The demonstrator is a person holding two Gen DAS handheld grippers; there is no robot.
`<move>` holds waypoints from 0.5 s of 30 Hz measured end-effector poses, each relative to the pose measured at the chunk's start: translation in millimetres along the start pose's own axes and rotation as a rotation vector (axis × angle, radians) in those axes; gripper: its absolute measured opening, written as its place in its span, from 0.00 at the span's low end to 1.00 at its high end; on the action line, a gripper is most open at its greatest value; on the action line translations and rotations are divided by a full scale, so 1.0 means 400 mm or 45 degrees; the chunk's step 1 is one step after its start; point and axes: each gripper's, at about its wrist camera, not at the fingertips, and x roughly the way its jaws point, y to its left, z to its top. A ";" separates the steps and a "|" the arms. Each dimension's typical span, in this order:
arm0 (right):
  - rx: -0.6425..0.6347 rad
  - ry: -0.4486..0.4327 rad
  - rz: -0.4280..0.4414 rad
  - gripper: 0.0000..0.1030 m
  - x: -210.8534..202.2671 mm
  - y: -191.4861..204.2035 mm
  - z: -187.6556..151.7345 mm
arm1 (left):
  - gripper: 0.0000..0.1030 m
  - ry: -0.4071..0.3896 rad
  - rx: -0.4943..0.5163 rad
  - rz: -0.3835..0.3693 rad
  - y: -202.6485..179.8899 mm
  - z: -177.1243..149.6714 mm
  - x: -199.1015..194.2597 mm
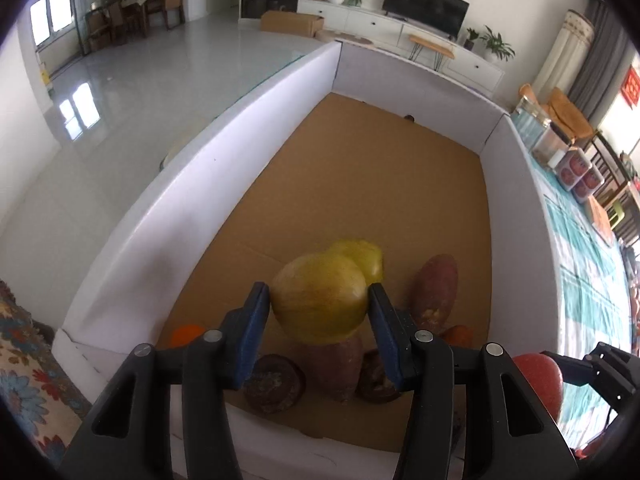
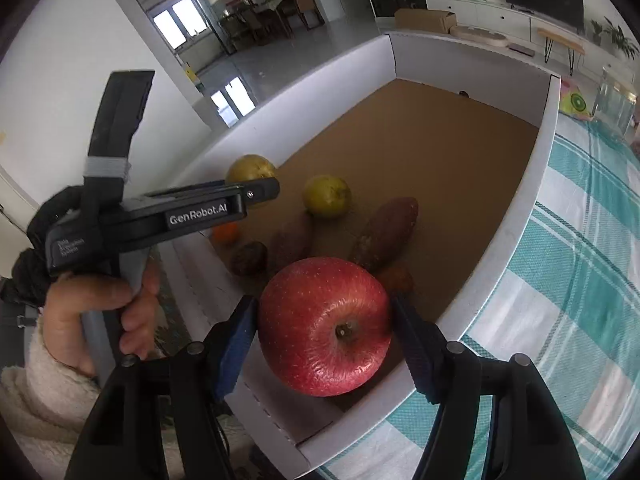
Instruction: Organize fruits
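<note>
Fruits lie at the near end of a white-walled box (image 1: 208,152) with a brown cardboard floor. Furthest left on that floor is a small orange (image 1: 185,334), close to the left wall, with a dark round fruit (image 1: 274,386) just to its right.

Next comes the left gripper (image 1: 319,304), clamped on a yellow-green fruit (image 1: 320,300): its blue pads (image 1: 256,320) press the fruit's two sides, and the fruit is lifted above the floor, hanging over the pile. Behind it, a second yellow fruit (image 1: 366,258) sits on the cardboard. Under the held fruit lies a sweet potato (image 1: 336,368), and beside that another dark round fruit (image 1: 374,378). Further right a larger sweet potato (image 1: 436,292) lies lengthwise, with a small reddish fruit (image 1: 458,336) at its near end.

At the right, the right gripper (image 2: 324,328) grips a red apple (image 2: 324,326) between its blue pads (image 2: 240,340), stem end toward the camera. The apple is above the box's near right corner, over the reddish fruit (image 2: 396,278), clear of the floor. In this view the left gripper (image 2: 256,188) reaches in from the left, held by a hand (image 2: 100,312), its yellow-green fruit (image 2: 250,168) showing past the finger. Right of the box is a teal-and-white checked cloth (image 2: 580,280).
</note>
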 end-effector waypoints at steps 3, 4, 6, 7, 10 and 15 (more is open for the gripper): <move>0.003 -0.042 -0.013 0.78 -0.032 0.012 0.023 | 0.80 -0.061 0.055 0.030 -0.027 0.002 -0.025; 0.020 -0.095 0.009 0.93 -0.060 0.003 0.029 | 0.83 -0.100 0.069 0.038 -0.033 0.003 -0.048; 0.063 -0.200 0.001 0.96 -0.122 -0.021 0.039 | 0.89 -0.186 0.099 0.068 -0.046 0.005 -0.097; 0.088 -0.238 -0.016 0.96 -0.155 -0.049 0.043 | 0.93 -0.241 0.113 0.084 -0.053 0.005 -0.123; 0.142 -0.330 -0.073 0.98 -0.226 -0.086 0.043 | 0.96 -0.436 0.139 0.173 -0.075 -0.014 -0.212; 0.176 -0.364 -0.161 1.00 -0.263 -0.088 0.008 | 0.97 -0.435 0.090 0.227 -0.099 -0.030 -0.260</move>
